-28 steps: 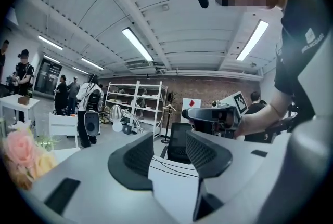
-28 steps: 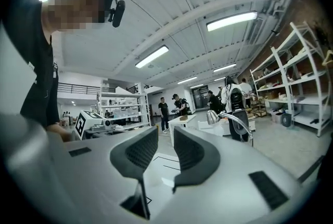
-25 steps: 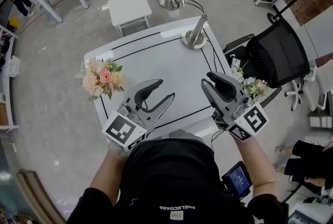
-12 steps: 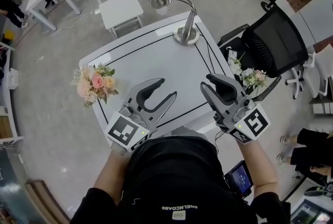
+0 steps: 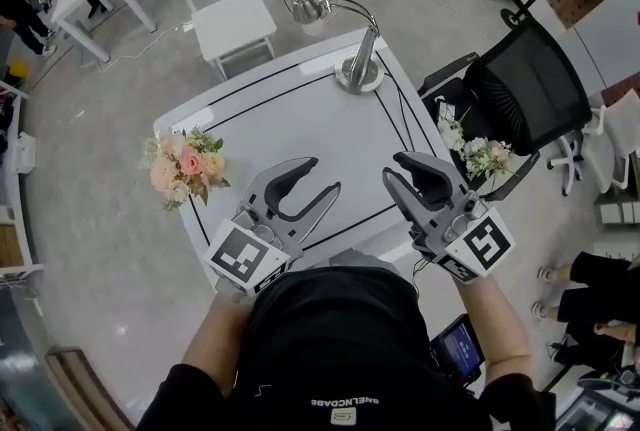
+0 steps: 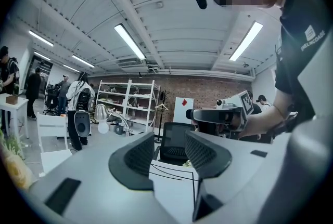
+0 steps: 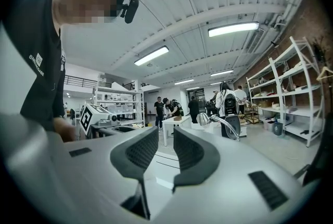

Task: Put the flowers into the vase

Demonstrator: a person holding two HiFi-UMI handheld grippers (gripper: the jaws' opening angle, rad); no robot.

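Observation:
A pink and peach bouquet [image 5: 186, 169] sits at the left edge of the white table [image 5: 300, 114]. A second bunch of white and pink flowers [image 5: 478, 157] stands just off the table's right edge, beside the black chair. I see no vase. My left gripper [image 5: 318, 177] hovers over the table's near edge, open wide and empty. My right gripper [image 5: 396, 169] is level with it to the right, open with a narrower gap and empty. In the left gripper view the left gripper [image 6: 169, 154] frames only table. In the right gripper view the right gripper [image 7: 165, 151] likewise holds nothing.
A chrome desk lamp [image 5: 357, 67] stands at the table's far edge. A black office chair [image 5: 530, 99] is at the right, a white chair [image 5: 232, 9] beyond the table. Other people stand at a far table [image 7: 174, 108] and at shelves [image 6: 127, 106].
Only the head view has shifted a little. Both grippers keep their places over the near edge, and their jaws stand as before.

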